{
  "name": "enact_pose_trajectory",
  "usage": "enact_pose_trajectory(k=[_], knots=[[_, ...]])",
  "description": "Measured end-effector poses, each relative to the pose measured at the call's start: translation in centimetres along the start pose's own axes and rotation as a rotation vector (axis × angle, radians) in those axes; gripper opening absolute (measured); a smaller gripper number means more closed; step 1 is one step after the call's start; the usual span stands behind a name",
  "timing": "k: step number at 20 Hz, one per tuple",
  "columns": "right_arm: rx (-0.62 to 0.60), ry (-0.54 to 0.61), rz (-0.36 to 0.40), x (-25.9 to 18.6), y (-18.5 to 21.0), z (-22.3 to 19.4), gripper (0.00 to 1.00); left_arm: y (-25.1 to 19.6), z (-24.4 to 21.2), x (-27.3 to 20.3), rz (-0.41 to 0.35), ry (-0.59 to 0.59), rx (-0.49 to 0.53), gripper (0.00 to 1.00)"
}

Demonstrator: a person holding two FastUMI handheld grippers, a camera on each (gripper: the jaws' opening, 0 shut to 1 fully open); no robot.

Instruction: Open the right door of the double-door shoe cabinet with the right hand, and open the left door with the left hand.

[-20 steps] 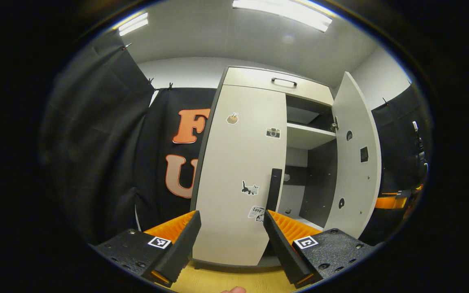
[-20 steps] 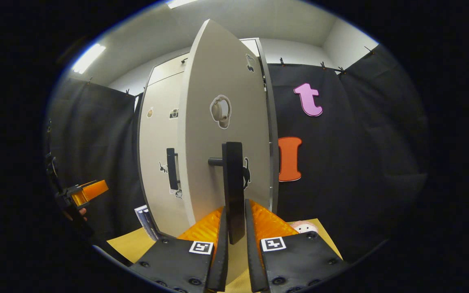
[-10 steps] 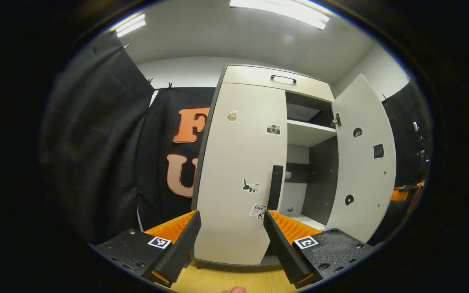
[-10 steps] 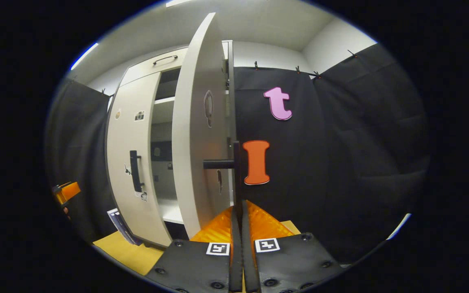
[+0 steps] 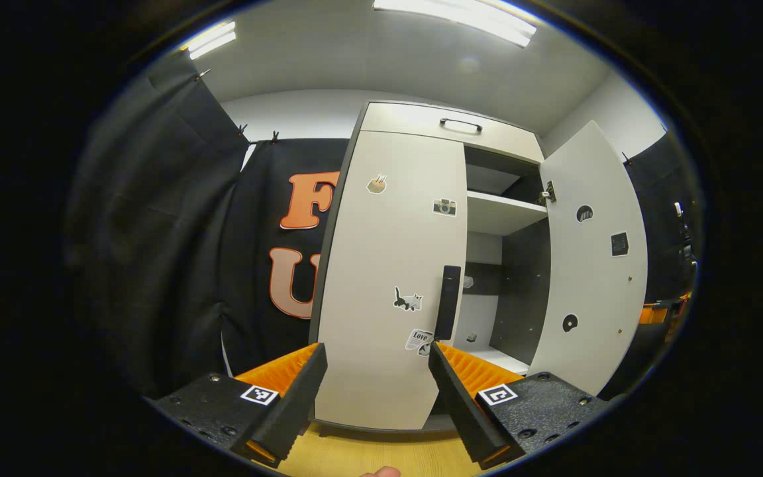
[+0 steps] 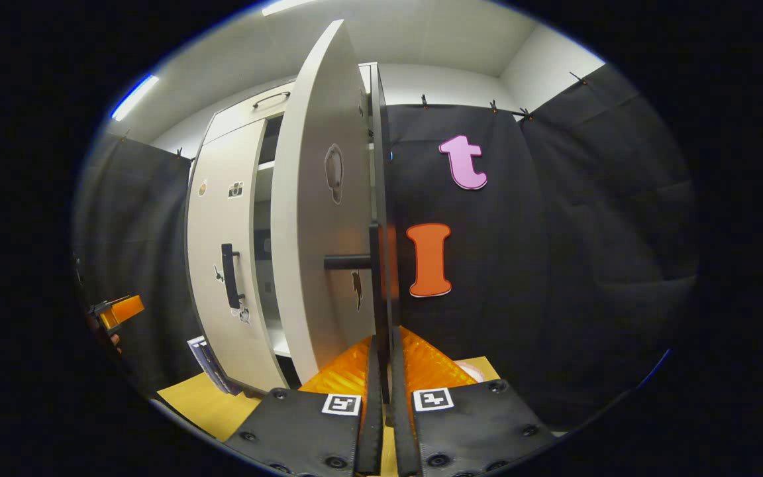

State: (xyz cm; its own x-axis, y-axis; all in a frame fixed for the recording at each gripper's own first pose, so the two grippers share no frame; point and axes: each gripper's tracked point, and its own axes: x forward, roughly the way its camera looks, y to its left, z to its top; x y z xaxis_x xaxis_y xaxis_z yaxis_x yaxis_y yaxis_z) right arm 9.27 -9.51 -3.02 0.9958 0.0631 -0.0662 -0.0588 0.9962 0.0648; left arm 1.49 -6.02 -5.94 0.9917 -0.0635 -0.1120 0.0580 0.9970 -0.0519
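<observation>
The shoe cabinet's left door point(image 5: 388, 265) is closed, with stickers on it and a black vertical handle point(image 5: 448, 301) at its right edge. My left gripper point(image 5: 375, 358) is open a short way in front of that door, touching nothing. The right door point(image 5: 593, 265) stands swung wide open. In the right gripper view that door point(image 6: 315, 232) is seen nearly edge-on. My right gripper point(image 6: 385, 344) is shut on the right door's black handle point(image 6: 376, 278). The left gripper point(image 6: 116, 311) also shows far off at the left there.
A drawer with a black pull point(image 5: 461, 124) tops the cabinet. Inside are a white shelf point(image 5: 501, 215) and dark walls. The cabinet stands on a yellow wooden surface point(image 5: 355, 457). A thin booklet point(image 6: 206, 361) leans by the cabinet's base. Black cloth walls close in on both sides.
The right door has swung further open with my right gripper shut on its handle, most of it in the first half second. My left gripper has barely moved.
</observation>
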Motion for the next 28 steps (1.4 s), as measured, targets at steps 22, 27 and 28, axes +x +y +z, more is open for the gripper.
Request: enact_pose_trajectory(k=[22,27,28], knots=[[-0.060,-0.131,-0.206,-15.2,-1.4,2.8,0.91,-12.1,0.6,16.0,-0.206,0.047,0.091,0.94],[-0.076,-0.130,-0.228,-16.0,-2.4,2.5,0.97,-11.1,-1.8,20.0,-0.156,0.106,0.091,0.92],[-0.080,-0.130,-0.229,-16.0,-2.4,2.4,0.97,-11.1,-2.2,20.4,-0.157,0.114,0.088,0.88]])
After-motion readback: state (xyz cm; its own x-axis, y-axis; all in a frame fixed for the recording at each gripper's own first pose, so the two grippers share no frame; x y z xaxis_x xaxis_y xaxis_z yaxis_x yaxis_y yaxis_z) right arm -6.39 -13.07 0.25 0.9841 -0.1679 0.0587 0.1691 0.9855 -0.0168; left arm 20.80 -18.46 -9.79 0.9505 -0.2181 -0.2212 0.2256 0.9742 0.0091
